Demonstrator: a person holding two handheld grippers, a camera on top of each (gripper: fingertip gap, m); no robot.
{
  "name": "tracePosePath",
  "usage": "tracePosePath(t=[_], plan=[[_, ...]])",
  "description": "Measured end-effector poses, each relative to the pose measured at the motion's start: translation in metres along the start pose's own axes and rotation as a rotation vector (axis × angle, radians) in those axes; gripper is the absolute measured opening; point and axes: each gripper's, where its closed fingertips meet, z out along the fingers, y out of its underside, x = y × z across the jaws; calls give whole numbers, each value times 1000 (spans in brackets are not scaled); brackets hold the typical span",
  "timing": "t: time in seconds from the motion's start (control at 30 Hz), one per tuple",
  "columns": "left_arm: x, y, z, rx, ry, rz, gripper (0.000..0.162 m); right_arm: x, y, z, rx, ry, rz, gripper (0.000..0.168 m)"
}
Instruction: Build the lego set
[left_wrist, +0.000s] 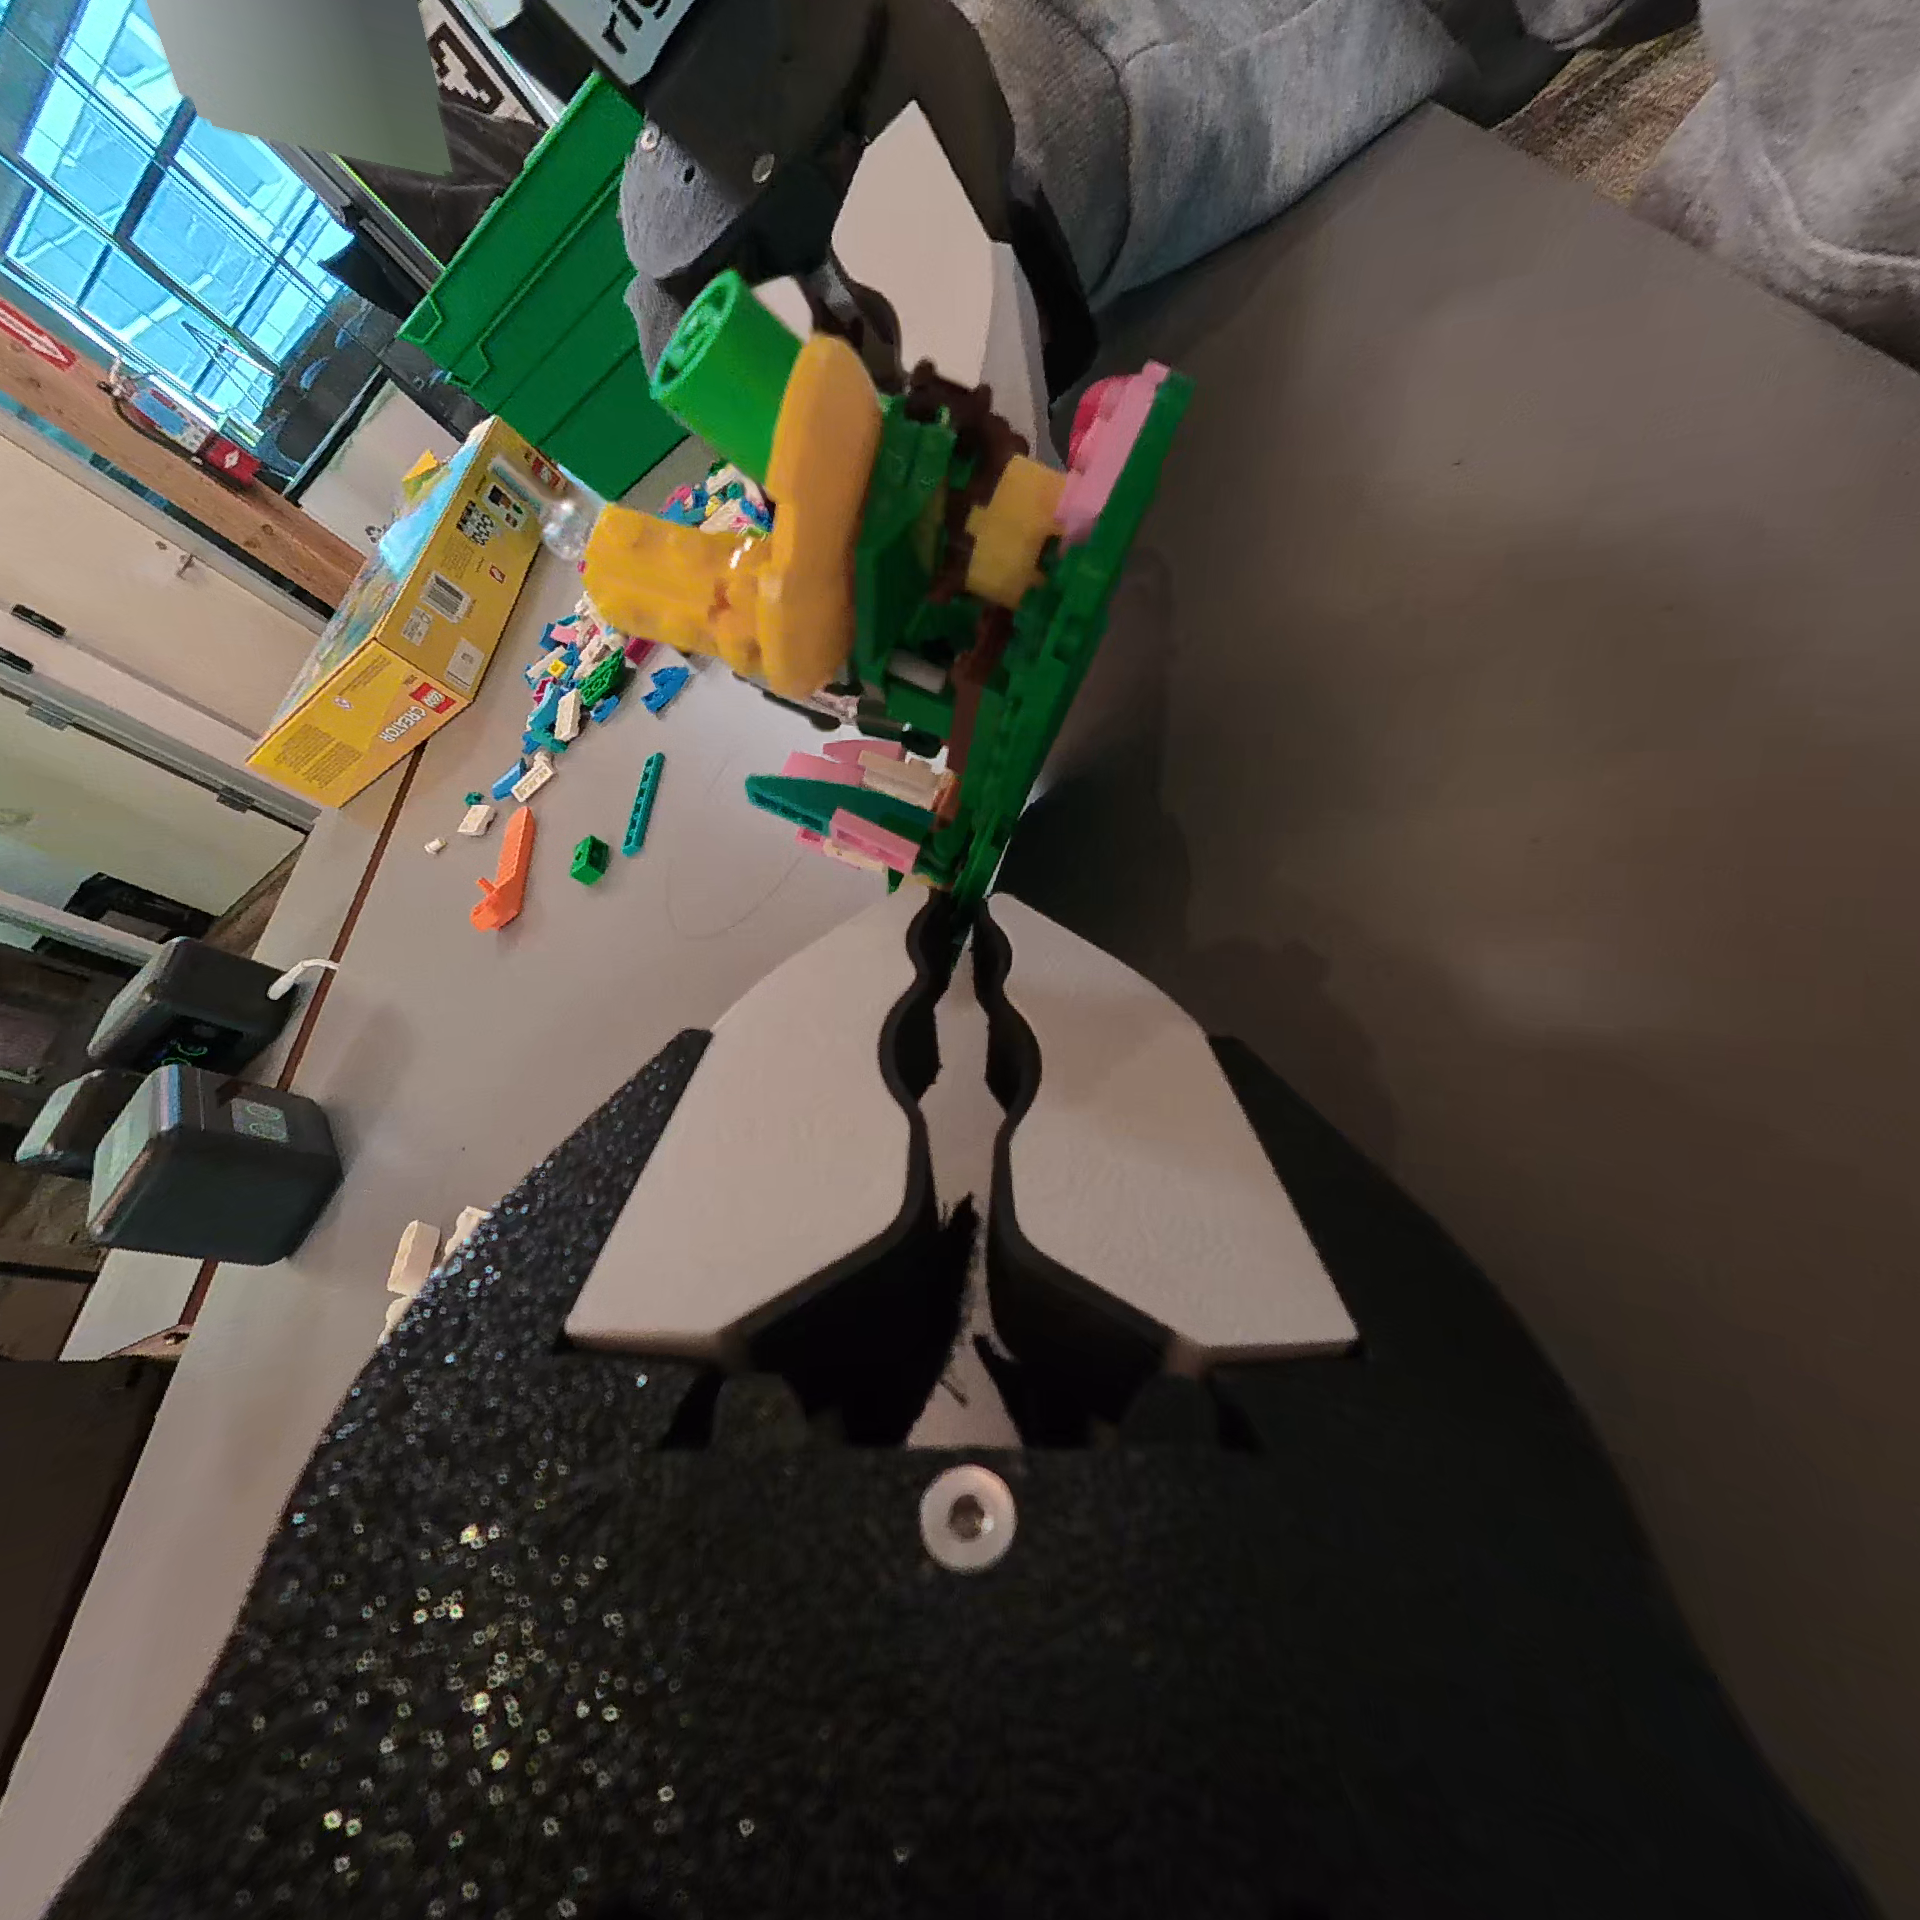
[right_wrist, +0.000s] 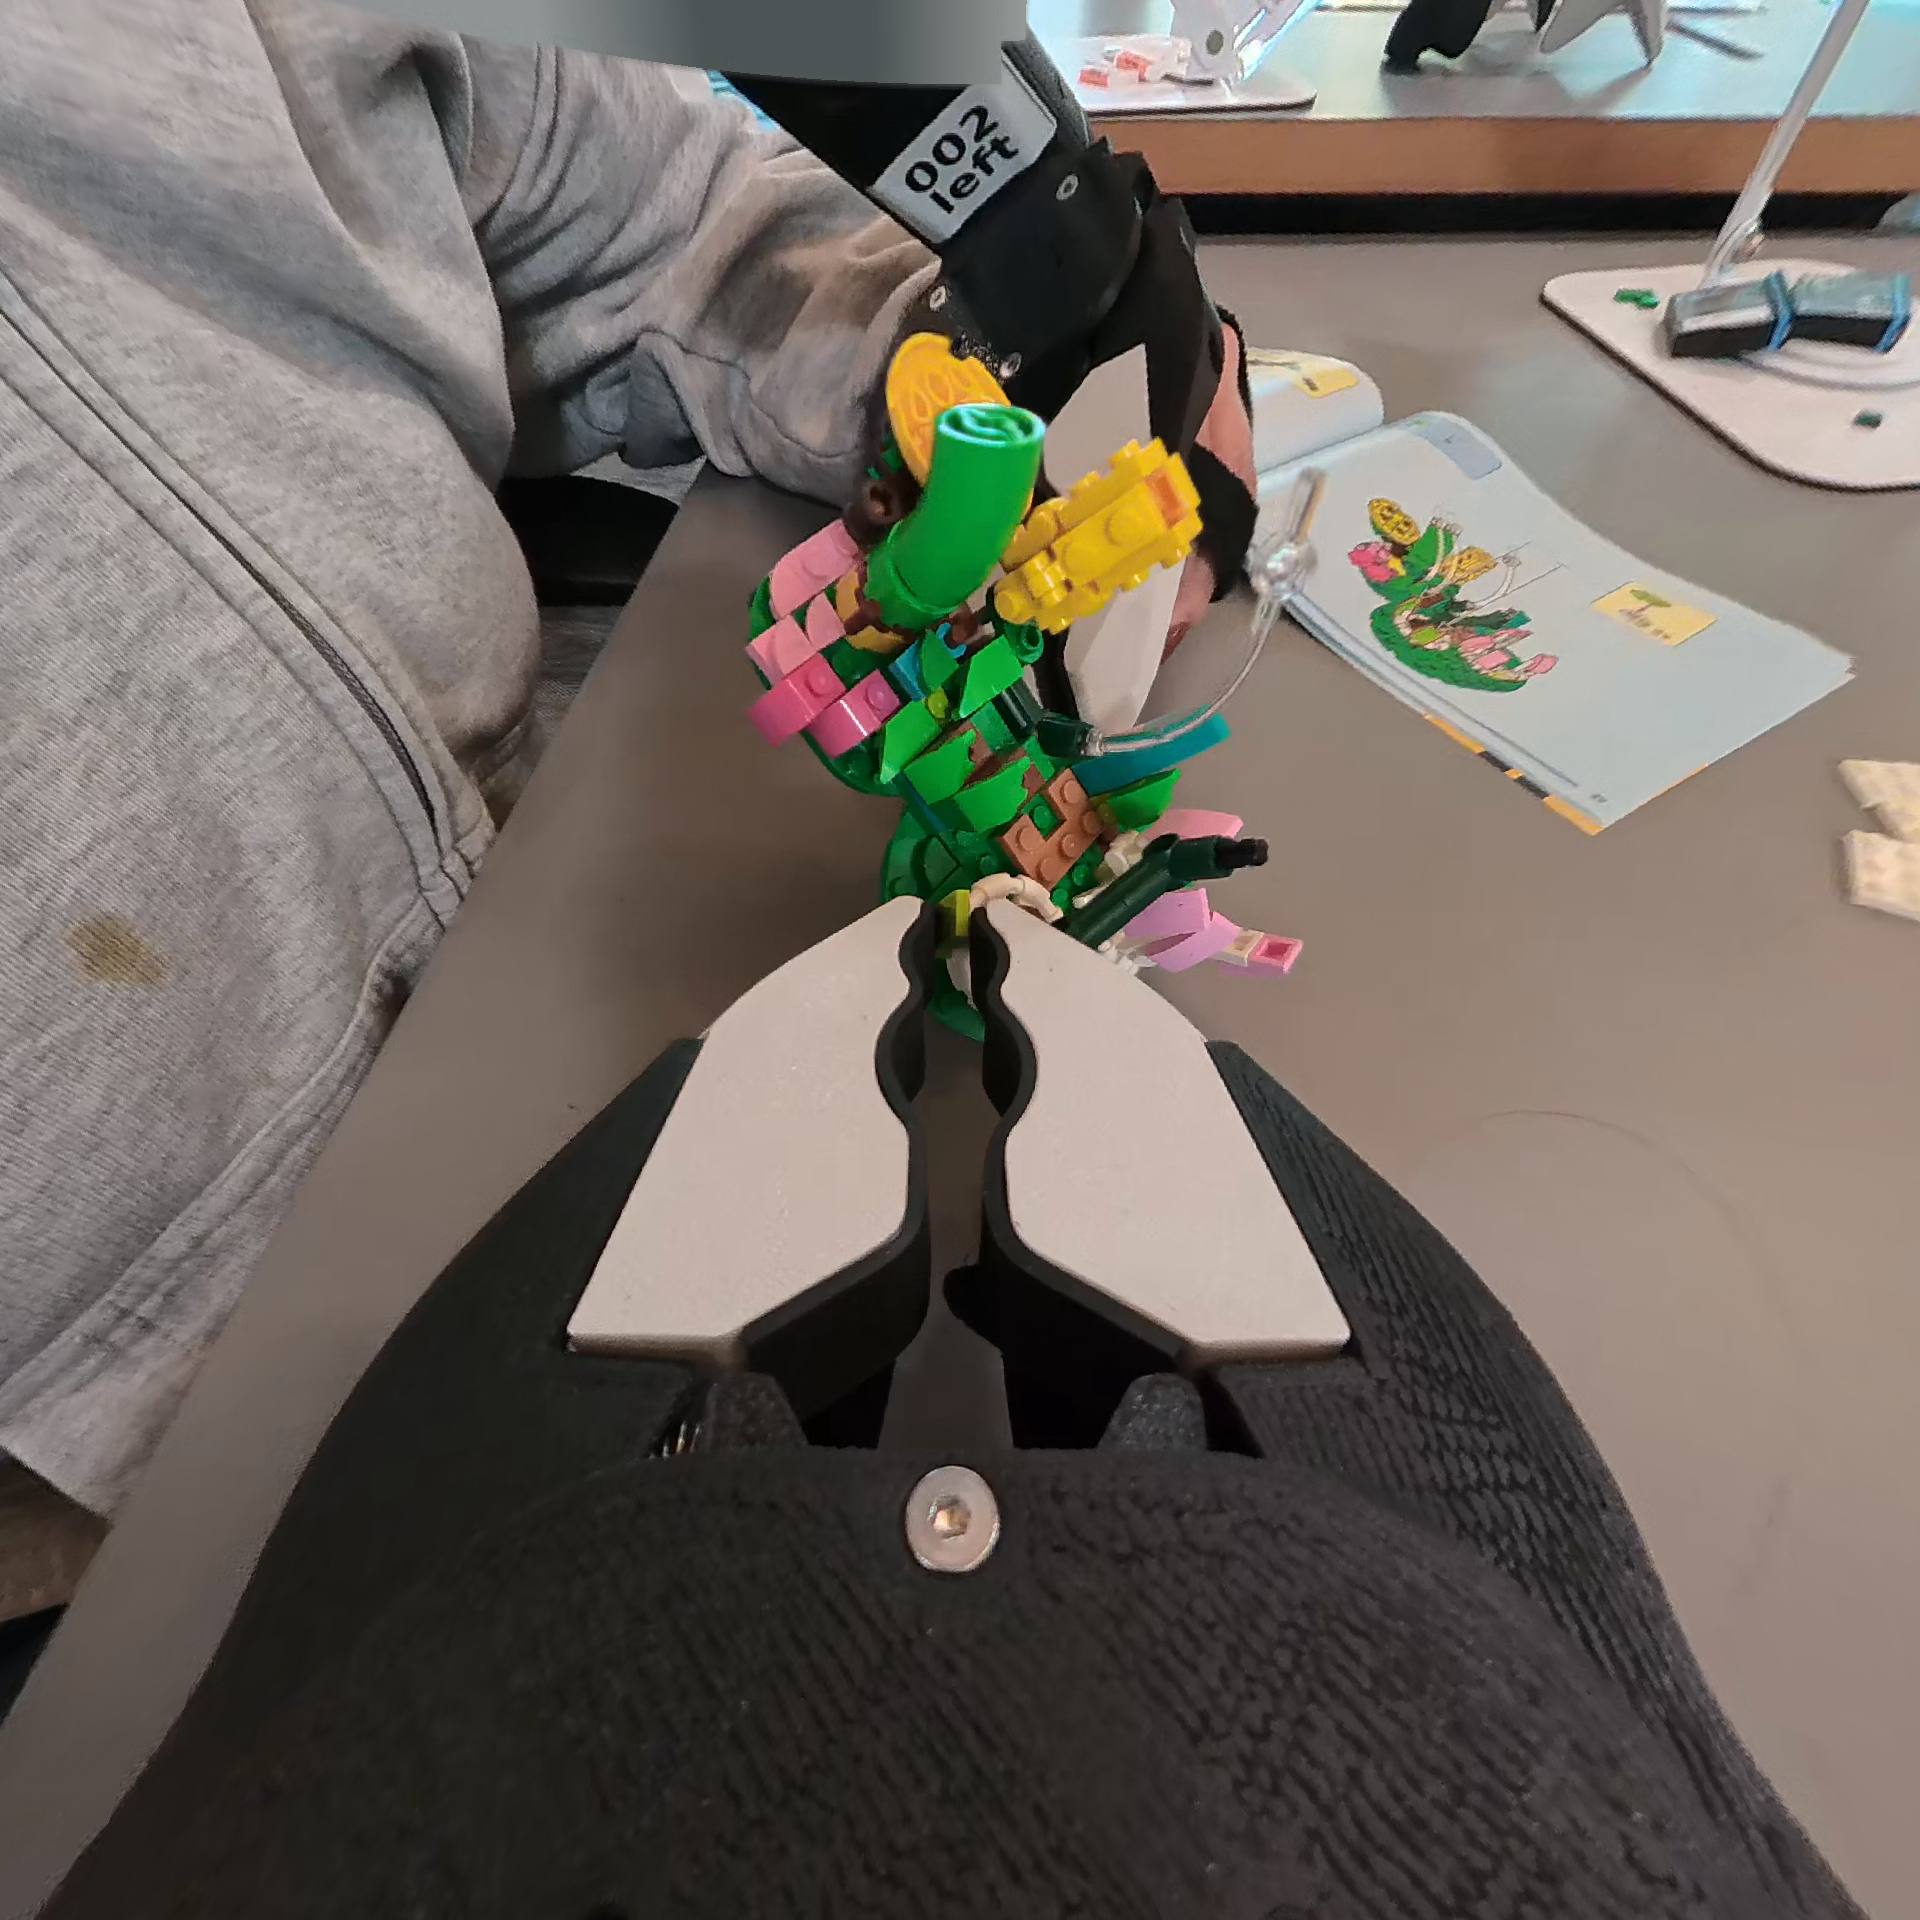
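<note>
The lego model (right_wrist: 966, 675), a green base thick with pink petals, yellow bricks and a green tube, stands tilted at mid-frame above the grey table (right_wrist: 1455, 1143), its opposite edges pinched by the left gripper (left_wrist: 951, 914) and right gripper (right_wrist: 951, 925), with bare tabletop lower right.
</note>
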Motion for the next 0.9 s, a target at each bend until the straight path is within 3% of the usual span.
tracePosePath(t=[0.6, 0.9], plan=[[3, 9, 9, -82, -85, 177, 6, 1, 4, 0, -33, -3, 22, 5], [-4, 3, 6, -78, -69, -10, 4, 6, -2, -6, 8, 46, -66, 4]])
